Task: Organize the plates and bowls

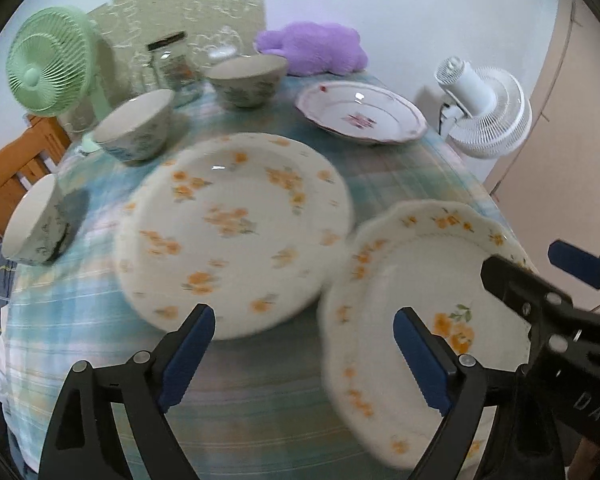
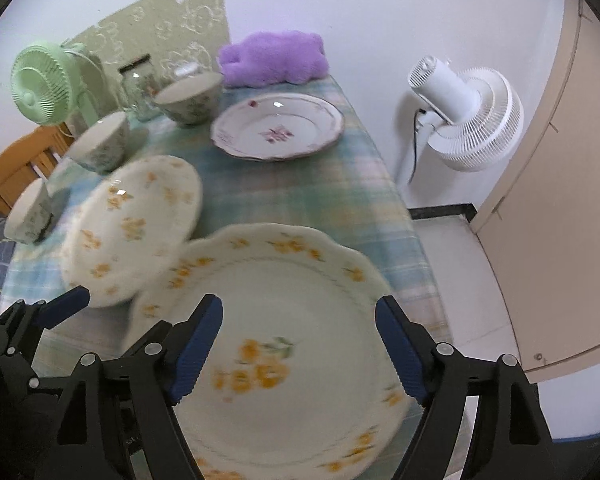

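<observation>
Both tongs stand with jaws apart and nothing clamped: the left tongs (image 1: 304, 354) hang above the near edge of the counter (image 2: 300, 196), between the two yellow-flowered plates, and the right tongs (image 2: 300, 354) hang over the scalloped yellow-flowered plate (image 2: 284, 320), which lies at the near right corner. No pad touches china in either view. A second, rounder yellow-flowered plate (image 1: 236, 232) lies just left of the scalloped one, their rims close or touching; blur prevents telling which. A pink-flowered plate (image 1: 360, 114) sits toward the far right edge, well apart from the other two. Three patterned bowls line the left side: one bowl (image 1: 40, 224) at the left edge, a second bowl (image 1: 134, 126) farther back, a third bowl (image 1: 246, 80) near the far edge. Behind them stand a glass jar (image 1: 172, 62), a green fan (image 1: 48, 62) and a purple plush toy (image 1: 312, 48). A white fan (image 2: 464, 116) stands off the right edge.
</observation>
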`<state>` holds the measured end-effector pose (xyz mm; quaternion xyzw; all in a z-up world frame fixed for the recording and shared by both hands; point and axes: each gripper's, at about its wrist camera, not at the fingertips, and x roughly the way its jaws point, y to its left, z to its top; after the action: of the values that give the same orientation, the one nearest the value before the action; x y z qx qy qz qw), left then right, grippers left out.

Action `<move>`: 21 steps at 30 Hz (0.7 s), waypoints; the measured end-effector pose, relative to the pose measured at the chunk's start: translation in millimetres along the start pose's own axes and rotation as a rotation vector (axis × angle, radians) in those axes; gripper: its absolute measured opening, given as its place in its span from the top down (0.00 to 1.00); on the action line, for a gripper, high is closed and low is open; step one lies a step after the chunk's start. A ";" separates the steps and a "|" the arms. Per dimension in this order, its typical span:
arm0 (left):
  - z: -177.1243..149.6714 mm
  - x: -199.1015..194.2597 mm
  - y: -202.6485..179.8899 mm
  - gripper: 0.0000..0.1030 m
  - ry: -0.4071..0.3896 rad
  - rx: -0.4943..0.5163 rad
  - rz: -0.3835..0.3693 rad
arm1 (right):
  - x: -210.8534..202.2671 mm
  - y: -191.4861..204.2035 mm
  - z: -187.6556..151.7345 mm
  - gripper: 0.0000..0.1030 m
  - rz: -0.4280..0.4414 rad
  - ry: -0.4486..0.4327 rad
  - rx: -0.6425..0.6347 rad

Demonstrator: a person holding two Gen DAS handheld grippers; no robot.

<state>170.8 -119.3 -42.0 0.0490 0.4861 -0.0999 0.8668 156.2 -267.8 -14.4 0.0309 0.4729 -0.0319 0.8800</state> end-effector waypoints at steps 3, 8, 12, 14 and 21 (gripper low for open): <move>2.0 -10.5 27.4 0.11 0.001 -0.013 0.010 | -7.0 26.0 2.7 0.21 -0.020 -0.008 0.008; 4.9 -30.4 61.1 0.11 -0.035 0.014 0.007 | -22.5 74.5 10.0 0.21 -0.009 -0.048 0.008; 10.4 -36.3 86.8 0.11 -0.060 0.002 0.000 | -24.2 108.2 19.0 0.21 -0.008 -0.050 0.023; 17.6 -31.1 100.8 0.11 -0.043 -0.012 0.007 | -23.3 118.8 24.0 0.21 -0.009 -0.055 0.024; 41.6 -12.5 121.9 0.11 -0.051 -0.033 0.053 | -2.3 136.9 50.4 0.21 -0.048 -0.038 0.050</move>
<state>226.0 -6.4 -11.0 0.0450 0.4639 -0.0702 0.8819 208.5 -135.6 18.6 0.0409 0.4557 -0.0653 0.8868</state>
